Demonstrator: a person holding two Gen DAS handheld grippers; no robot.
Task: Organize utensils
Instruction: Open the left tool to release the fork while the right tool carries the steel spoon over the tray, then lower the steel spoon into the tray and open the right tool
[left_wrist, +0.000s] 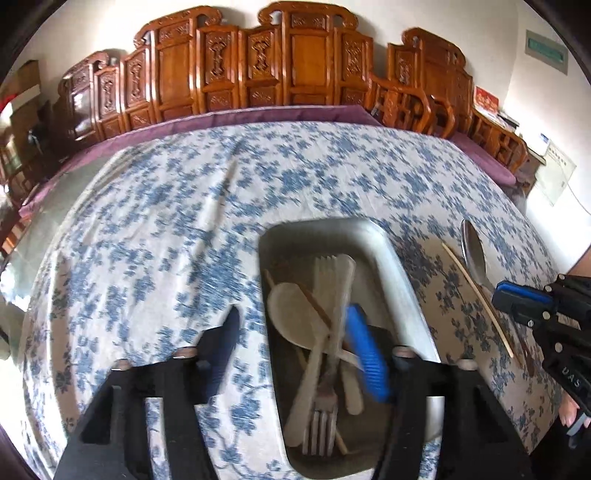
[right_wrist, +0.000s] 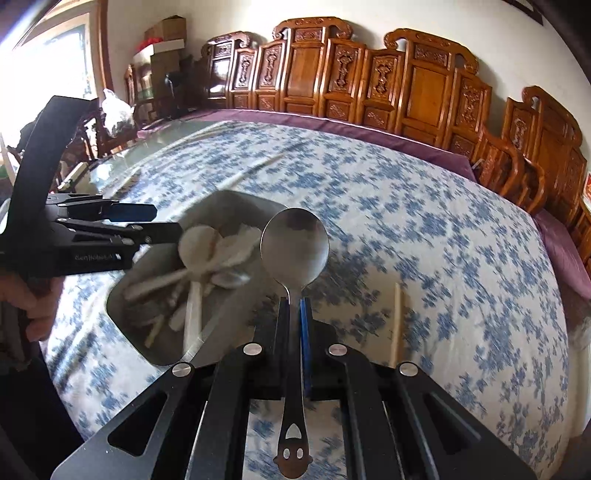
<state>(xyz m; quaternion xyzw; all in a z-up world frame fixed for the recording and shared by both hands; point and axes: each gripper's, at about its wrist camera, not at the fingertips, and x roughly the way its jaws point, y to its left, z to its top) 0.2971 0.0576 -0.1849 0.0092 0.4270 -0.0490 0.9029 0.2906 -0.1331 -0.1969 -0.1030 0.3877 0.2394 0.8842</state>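
My right gripper (right_wrist: 295, 314) is clamped on the neck of a metal spoon (right_wrist: 294, 247) — its bowl stands up in the middle of the right wrist frame, its handle running back between my fingers toward the bottom edge. My left gripper (left_wrist: 295, 332) is spread wide, holding nothing, one finger (left_wrist: 365, 350) with its blue pad hanging over the metal tray (left_wrist: 399, 258) at lower centre of the left wrist frame. The tray holds a pale spoon (left_wrist: 291, 314), two pale forks (left_wrist: 325, 424) crossed over each other and thin sticks, all piled together. One loose chopstick (right_wrist: 397, 325) lies on the blue-flowered tablecloth (right_wrist: 424, 221), right of the tray. Carved wooden chairs (left_wrist: 258, 62) line the top of both frames.
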